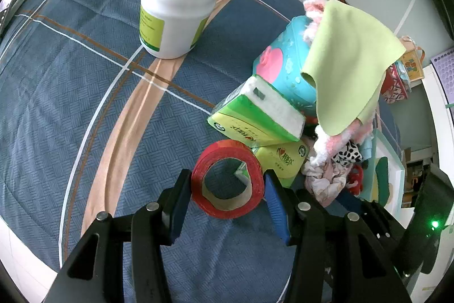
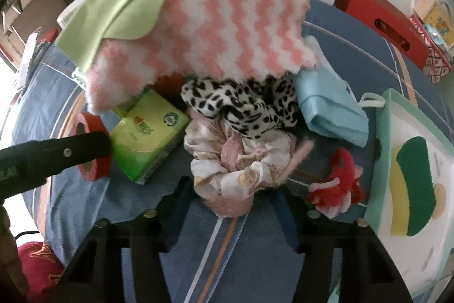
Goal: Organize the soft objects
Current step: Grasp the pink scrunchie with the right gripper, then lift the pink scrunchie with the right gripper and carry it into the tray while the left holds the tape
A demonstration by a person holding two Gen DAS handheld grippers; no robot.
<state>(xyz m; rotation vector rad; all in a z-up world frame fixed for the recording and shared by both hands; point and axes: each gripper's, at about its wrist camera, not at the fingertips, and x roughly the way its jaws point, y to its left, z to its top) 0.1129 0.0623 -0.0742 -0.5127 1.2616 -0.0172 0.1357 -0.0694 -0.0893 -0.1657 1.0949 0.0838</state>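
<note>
While the left tongs (image 1: 227, 190) clamp the red tape roll (image 1: 228, 179), the right tongs (image 2: 229, 200) pinch the pale cloth bundle (image 2: 238, 161) (crumpled)

Left wrist view: on the left tool (image 1: 227, 186), looking steeply down, close over the blue plaid bedcover (image 1: 85, 104).
Right wrist view: on the right tool (image 2: 227, 200), same steep downward tilt, close.
Shared: red tape roll (image 1: 227, 178) (image 2: 90, 144), green tissue pack (image 1: 281, 161) (image 2: 147, 132), pink-white towel (image 2: 227, 19).
</note>
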